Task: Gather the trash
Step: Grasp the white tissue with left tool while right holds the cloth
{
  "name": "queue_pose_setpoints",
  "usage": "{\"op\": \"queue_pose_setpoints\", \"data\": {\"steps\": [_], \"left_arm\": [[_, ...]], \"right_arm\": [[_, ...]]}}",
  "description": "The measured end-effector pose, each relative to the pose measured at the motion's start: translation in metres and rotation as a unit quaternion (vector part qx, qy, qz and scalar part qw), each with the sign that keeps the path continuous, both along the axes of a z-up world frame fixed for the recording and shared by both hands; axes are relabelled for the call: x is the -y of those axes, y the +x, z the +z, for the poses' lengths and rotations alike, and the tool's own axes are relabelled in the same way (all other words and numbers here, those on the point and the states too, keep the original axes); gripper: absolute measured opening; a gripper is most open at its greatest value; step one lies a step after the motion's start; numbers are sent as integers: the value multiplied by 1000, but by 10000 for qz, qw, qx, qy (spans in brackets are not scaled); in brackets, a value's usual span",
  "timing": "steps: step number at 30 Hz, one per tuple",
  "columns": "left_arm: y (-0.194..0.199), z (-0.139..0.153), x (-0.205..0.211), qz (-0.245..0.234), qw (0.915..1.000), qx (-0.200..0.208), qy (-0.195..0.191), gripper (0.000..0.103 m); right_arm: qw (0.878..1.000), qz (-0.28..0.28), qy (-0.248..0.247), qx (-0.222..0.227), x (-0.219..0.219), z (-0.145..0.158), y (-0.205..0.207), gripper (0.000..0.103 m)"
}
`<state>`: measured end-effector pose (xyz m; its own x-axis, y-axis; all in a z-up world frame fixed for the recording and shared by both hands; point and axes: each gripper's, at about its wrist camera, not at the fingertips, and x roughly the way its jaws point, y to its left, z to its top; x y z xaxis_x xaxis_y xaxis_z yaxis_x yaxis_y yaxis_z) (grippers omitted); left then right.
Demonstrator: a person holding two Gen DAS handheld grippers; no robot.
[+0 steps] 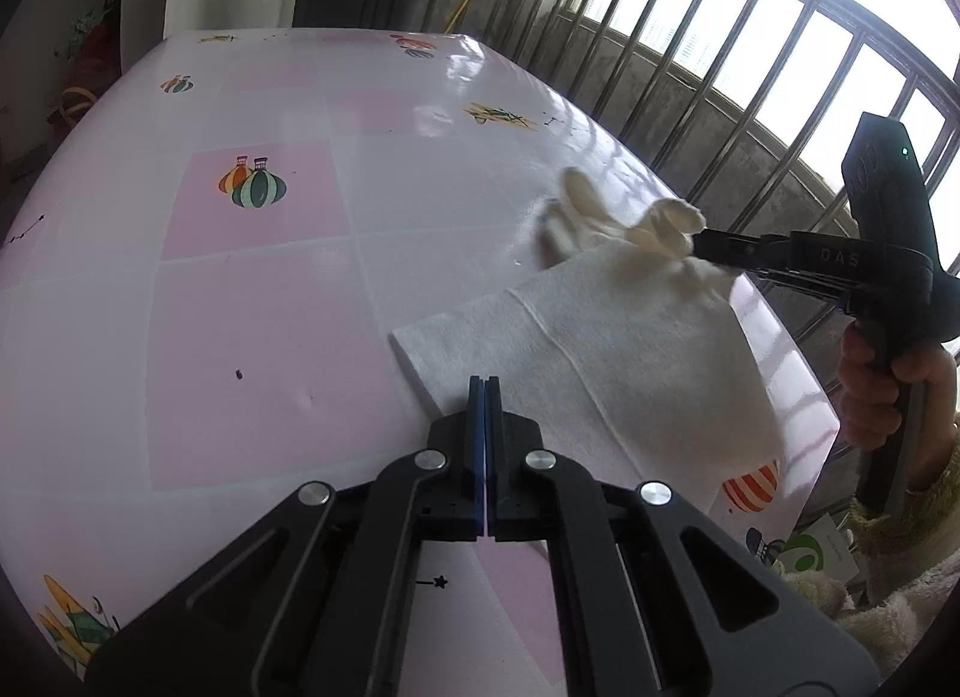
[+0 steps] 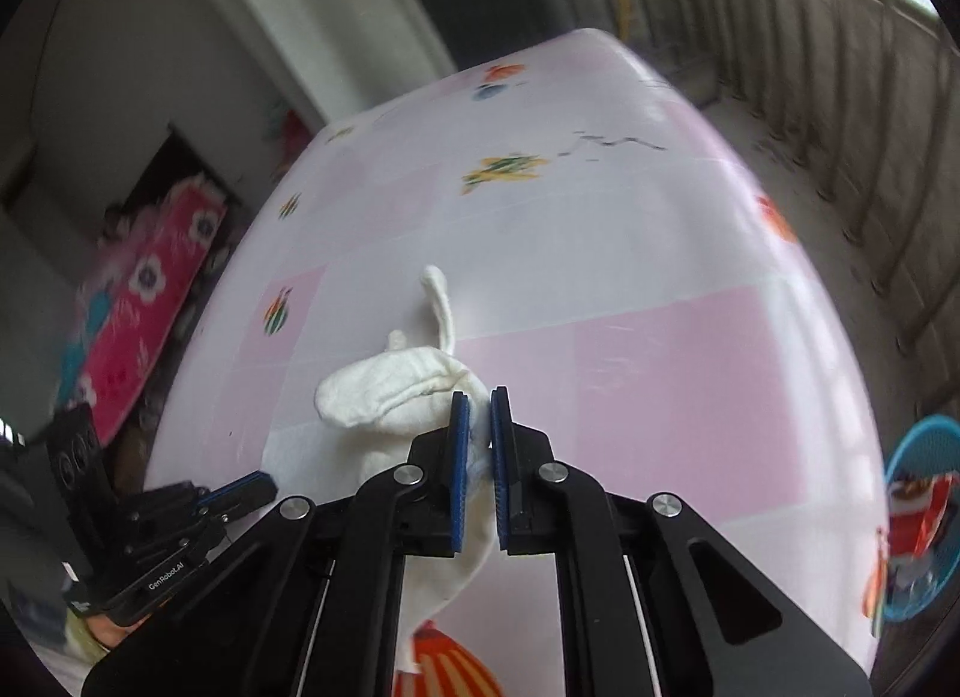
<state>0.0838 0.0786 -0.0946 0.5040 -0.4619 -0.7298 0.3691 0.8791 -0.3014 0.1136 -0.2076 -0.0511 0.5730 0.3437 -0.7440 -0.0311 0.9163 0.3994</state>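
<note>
Right tongs (image 2: 477, 427) pinch the white glove (image 2: 384, 397), left tongs (image 1: 483, 391) pressed together on the tissue (image 1: 600, 349); lift both slowly from the bench (image 1: 270, 301)

Table (image 1: 252, 307) in front of a barred railing (image 1: 750, 96), paper towel (image 1: 600, 355) flat on its near right part, glove (image 2: 390, 397) on the towel's far corner, left gripper (image 1: 483, 391) at the towel's near edge, right gripper (image 2: 478, 427) at the glove, basket (image 2: 924, 517) beyond the table's right edge.

A glossy pink-and-white checked tablecloth (image 1: 252, 301) printed with striped balloons covers the table. Beyond its far edge runs a grey barred metal railing (image 1: 750, 78) — daylight behind it. Left of the table, low down, lies a red flowered mat (image 2: 156, 301).
</note>
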Motion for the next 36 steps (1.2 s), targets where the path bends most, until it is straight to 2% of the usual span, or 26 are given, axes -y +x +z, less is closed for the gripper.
{"op": "queue_pose_setpoints", "data": {"steps": [3, 7, 10, 16, 20, 23, 24, 25, 27, 28, 29, 31, 34, 36], "left_arm": [[-2, 2, 3, -21, 9998, 92, 176, 0], [-8, 4, 1, 62, 9967, 356, 733, 0], [-8, 6, -10, 199, 9958, 348, 823, 0], [-2, 8, -48, 876, 9902, 258, 1058, 0], [-7, 21, -68, 1215, 9883, 420, 825, 0], [-12, 36, -58, 939, 9934, 512, 416, 2], [-12, 39, -50, 732, 9957, 478, 297, 8], [-10, 40, -37, 534, 9974, 418, 229, 22], [-9, 41, -13, 219, 9987, 390, 224, 41], [-10, 40, -1, 57, 9987, 410, 293, 43], [-11, 37, 10, -85, 9984, 410, 375, 44], [-10, 28, 36, -362, 9966, 363, 642, 49], [-14, 9, 56, -485, 9933, 212, 1031, 49], [-13, 6, 66, -469, 9895, 389, 1313, 50]], "right_arm": [[9991, -380, -154, -105, 22, -4, -10, 8], [9969, -747, -137, -202, 48, -6, -23, 8], [9962, -846, -78, -168, 56, -6, -31, 8], [9956, -936, 93, -59, 61, -5, -34, 8], [9955, -912, 255, -7, 61, -6, -32, 8], [9950, -896, 437, -66, 64, -8, -31, 11], [9948, -888, 491, -94, 65, -8, -31, 12], [9946, -882, 530, -114, 66, -9, -31, 16], [9945, -878, 556, -150, 68, -9, -32, 31], [9946, -878, 535, -153, 68, -8, -33, 43], [9949, -883, 477, -128, 68, -6, -35, 50], [9954, -867, 397, -112, 68, -4, -37, 56], [9968, -767, 191, -93, 63, -3, -41, 60], [9980, -632, -2, -77, 56, -2, -44, 63]]}}
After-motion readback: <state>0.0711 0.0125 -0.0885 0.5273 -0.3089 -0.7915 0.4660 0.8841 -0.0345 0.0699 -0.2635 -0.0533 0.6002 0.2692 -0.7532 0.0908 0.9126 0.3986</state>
